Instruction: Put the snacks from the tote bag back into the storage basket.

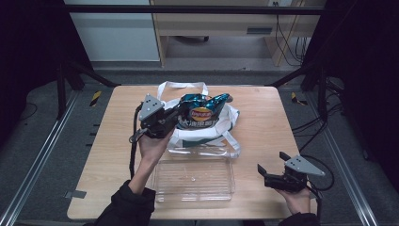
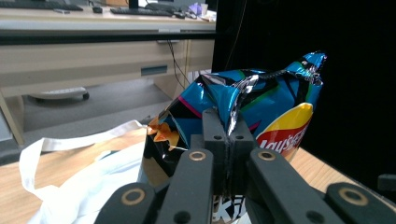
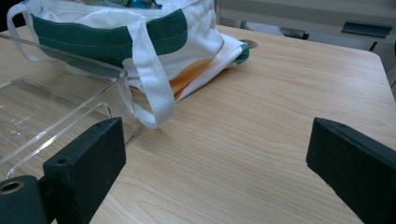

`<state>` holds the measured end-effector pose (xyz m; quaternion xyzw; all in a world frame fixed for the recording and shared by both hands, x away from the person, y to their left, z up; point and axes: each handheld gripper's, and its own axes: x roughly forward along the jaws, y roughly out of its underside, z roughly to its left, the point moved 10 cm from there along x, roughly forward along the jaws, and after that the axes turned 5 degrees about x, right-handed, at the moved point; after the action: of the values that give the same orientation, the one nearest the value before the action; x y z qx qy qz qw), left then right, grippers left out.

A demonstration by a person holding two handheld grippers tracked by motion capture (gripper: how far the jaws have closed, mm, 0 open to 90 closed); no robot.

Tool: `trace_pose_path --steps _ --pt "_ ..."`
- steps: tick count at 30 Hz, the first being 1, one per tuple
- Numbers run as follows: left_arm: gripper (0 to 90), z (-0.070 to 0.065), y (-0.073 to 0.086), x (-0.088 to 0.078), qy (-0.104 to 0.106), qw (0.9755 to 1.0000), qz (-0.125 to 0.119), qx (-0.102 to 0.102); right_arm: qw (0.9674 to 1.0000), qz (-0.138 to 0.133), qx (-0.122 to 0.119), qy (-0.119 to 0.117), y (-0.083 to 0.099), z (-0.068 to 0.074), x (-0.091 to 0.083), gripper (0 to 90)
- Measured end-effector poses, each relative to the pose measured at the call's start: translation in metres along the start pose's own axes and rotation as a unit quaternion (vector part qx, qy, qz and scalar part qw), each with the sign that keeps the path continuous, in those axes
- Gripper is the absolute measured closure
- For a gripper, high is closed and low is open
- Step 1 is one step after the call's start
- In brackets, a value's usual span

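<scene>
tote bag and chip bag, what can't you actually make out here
- Inside of the tote bag: high view, covered by the chip bag and the left gripper.
- Chip bag's lower half: left gripper view, behind the jaws.
- Chip bag's small print: high view, too small.
- Clear bin: right gripper view, cut off at the left edge.

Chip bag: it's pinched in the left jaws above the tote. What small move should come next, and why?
Probably lift it a little higher, then carry it toward the clear bin. The left gripper is shut on the chip bag, whose lower part seems to sit inside the tote bag. The bin lies empty just in front of the tote, and the right gripper rests open, apart from everything.
</scene>
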<state>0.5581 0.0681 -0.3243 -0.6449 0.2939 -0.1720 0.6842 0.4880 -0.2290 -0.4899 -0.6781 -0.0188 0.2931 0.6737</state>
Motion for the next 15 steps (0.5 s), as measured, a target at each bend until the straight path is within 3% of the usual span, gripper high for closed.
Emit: trace_pose_path --steps 15 --pt "89.4 -0.013 -0.023 -0.03 0.011 0.9995 -0.026 0.01 1.0 -0.001 -0.003 0.001 0.0 0.0 0.0 5.3"
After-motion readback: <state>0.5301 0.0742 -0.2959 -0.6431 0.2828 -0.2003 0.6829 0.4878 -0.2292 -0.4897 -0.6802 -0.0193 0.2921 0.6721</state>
